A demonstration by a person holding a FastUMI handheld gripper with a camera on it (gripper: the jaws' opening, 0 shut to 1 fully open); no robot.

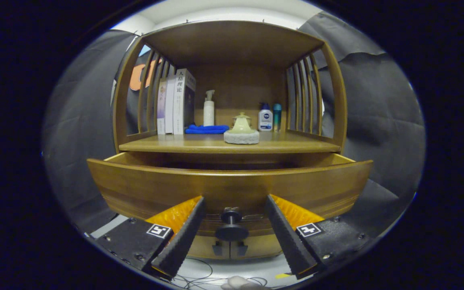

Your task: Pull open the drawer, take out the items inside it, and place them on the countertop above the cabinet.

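Drawer (232, 189) partly out, jaws wide around knob (231, 225), gripping nothing. Best to back off level, rise above front panel, reach inside; contents unseen.

Brown wood drawer (228, 185), blk knob (231, 225), blue cloth (207, 129).

Spread tongs (232, 215) flanking knob (231, 226) of pulled-out drawer (143, 189)
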